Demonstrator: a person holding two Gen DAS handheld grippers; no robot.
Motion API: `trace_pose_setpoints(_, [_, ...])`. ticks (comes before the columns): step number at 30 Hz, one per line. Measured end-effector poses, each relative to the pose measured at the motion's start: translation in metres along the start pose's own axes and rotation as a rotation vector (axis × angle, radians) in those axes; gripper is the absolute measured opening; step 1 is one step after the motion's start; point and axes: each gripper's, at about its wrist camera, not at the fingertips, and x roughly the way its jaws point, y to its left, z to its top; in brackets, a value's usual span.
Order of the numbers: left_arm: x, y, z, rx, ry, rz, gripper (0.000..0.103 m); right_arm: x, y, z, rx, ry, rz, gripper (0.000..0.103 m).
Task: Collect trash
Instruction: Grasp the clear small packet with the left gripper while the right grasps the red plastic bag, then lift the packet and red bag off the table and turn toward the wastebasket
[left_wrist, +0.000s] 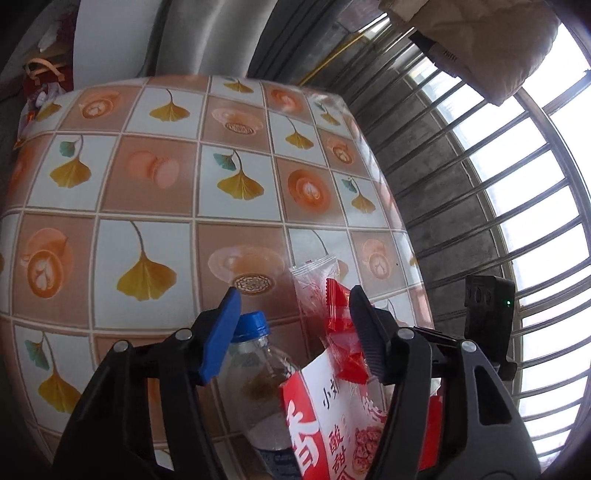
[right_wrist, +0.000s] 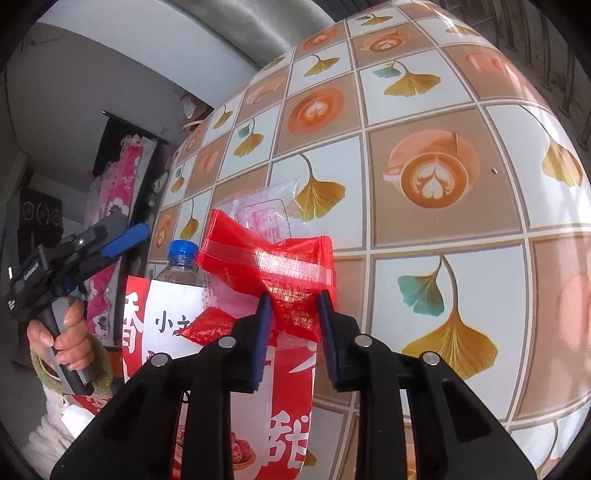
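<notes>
Here, right gripper (right_wrist: 293, 295) clamped on red wrapper (right_wrist: 295, 266), held just above the red-and-white snack bag (right_wrist: 280, 406). Left gripper (left_wrist: 293, 314) parted, empty, over that bag; bottle (left_wrist: 255, 362) between fingers, untouched.

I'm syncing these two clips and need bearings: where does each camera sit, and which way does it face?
Left wrist: on the left gripper, angled down across the tiled table toward a barred window; its own fingers show, open around the bottle.
Right wrist: on the right gripper, angled down at the table; its fingers pinch a red wrapper, and a hand holds the other gripper.
Shared: bottle, red wrapper, red-and-white bag, table.
</notes>
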Motion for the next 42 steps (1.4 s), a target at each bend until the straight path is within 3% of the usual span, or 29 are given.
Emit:
trace_pose_setpoints(6, [0.04, -0.002, 0.014, -0.018, 0.107, 0.039, 0.048, -0.01, -0.013, -0.001, 0.045, -0.038, 0.069, 0.012])
trace_pose_setpoints(11, [0.061, -0.001, 0.019, -0.045, 0.17, 0.067, 0.039, -0.012, -0.022, -0.002, 0.073, -0.057, 0.11, 0.011])
trace_pose_setpoints(19, [0.073, -0.015, 0.021, -0.032, 0.226, 0.041, 0.026, -0.016, -0.036, -0.006, 0.121, -0.071, 0.174, 0.009])
trace_pose_setpoints(23, [0.077, -0.02, 0.022, -0.02, 0.235, 0.046, 0.023, -0.021, -0.043, -0.011, 0.142, -0.077, 0.202, 0.008])
trace_pose_setpoints(32, [0.079, -0.028, 0.022, 0.021, 0.223, 0.045, 0.001, -0.035, -0.055, -0.015, 0.182, -0.116, 0.253, 0.007])
trace_pose_setpoints(38, [0.073, -0.035, 0.026, 0.052, 0.183, 0.055, 0.0, -0.041, -0.062, -0.017, 0.202, -0.136, 0.273, 0.007])
trace_pose_setpoints(42, [0.075, -0.036, 0.028, 0.056, 0.2, 0.061, 0.0, -0.047, -0.069, -0.019, 0.215, -0.152, 0.281, 0.007])
